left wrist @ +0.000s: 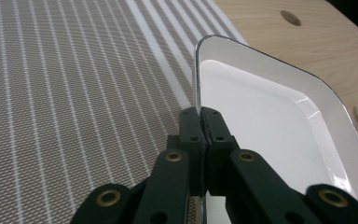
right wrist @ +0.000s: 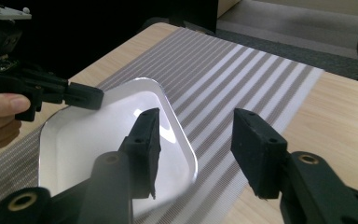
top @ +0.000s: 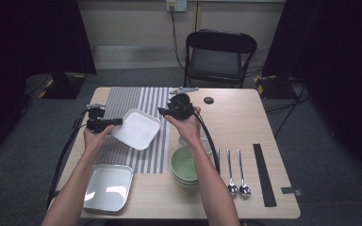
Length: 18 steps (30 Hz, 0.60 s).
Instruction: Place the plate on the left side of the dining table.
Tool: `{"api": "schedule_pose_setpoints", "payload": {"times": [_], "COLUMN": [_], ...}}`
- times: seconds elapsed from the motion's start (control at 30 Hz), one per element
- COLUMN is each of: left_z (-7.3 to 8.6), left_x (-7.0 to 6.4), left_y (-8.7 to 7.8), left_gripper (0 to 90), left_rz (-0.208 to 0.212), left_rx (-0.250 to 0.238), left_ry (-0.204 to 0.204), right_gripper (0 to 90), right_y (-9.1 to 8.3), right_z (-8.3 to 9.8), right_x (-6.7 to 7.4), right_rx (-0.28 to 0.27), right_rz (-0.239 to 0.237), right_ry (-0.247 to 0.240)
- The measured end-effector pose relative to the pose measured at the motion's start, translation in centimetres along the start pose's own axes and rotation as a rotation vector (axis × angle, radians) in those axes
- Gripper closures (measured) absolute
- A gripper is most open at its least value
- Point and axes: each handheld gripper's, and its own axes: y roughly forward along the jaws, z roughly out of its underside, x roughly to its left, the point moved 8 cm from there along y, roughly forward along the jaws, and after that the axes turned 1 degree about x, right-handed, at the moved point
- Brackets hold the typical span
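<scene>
A white square plate point(top: 136, 128) point(left wrist: 261, 107) point(right wrist: 102, 144) sits tilted over the grey striped placemat point(top: 136, 101) point(left wrist: 74, 93) point(right wrist: 233, 79). My left gripper point(top: 118, 121) point(left wrist: 204, 116) is shut on the plate's left rim, its jaws pinching the thin edge; the right gripper view also shows the left gripper point(right wrist: 86, 95) there. My right gripper point(top: 162, 111) point(right wrist: 196, 126) stands open at the plate's right side. One jaw hangs over the plate and the other over the mat, with the rim between them and neither pad pressing on it.
A second white plate point(top: 108, 187) lies at the near left corner. Stacked green bowls point(top: 187, 165), two spoons point(top: 238, 174) and a black strip point(top: 264, 174) lie to the right. A round hole point(top: 209, 100) is in the tabletop, and a black chair point(top: 219, 52) stands behind the table.
</scene>
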Motion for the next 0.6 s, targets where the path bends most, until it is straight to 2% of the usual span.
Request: {"api": "schedule_pose_setpoints", "payload": {"times": [0.17, 0.2, 0.23, 0.33, 0.37, 0.47, 0.6], "left_z": [0.2, 0.3, 0.3, 0.3, 0.3, 0.3, 0.2], "left_x": [0.9, 1.4, 1.8, 2.2, 3.0, 3.5, 4.0], "left_y": [0.0, 0.0, 0.2, 0.3, 0.4, 0.5, 0.7], "left_gripper": [88.8, 88.8, 88.8, 88.8, 88.8, 88.8, 88.8], "left_rz": [-0.042, -0.069, -0.086, -0.094, -0.119, -0.13, -0.165], "left_rx": [-0.002, 0.0, 0.002, 0.003, 0.007, 0.004, -0.005], "left_ry": [-0.039, -0.07, -0.082, -0.091, -0.119, -0.134, -0.151], "right_gripper": [46.4, 42.7, 41.5, 39.3, 37.2, 36.2, 35.2], "right_y": [-1.6, -2.4, -2.6, -3.2, -3.9, -4.4, -5.0], "right_z": [0.5, 0.9, 1.0, 1.3, 1.6, 2.1, 3.1], "right_x": [-0.8, -1.2, -1.4, -1.8, -2.2, -2.6, -2.9], "right_rx": [-0.011, -0.009, -0.006, 0.01, -0.001, -0.006, 0.004], "right_rz": [0.022, 0.037, 0.039, 0.046, 0.046, 0.051, 0.057], "right_ry": [0.009, 0.009, 0.008, -0.004, 0.006, 0.014, 0.015]}}
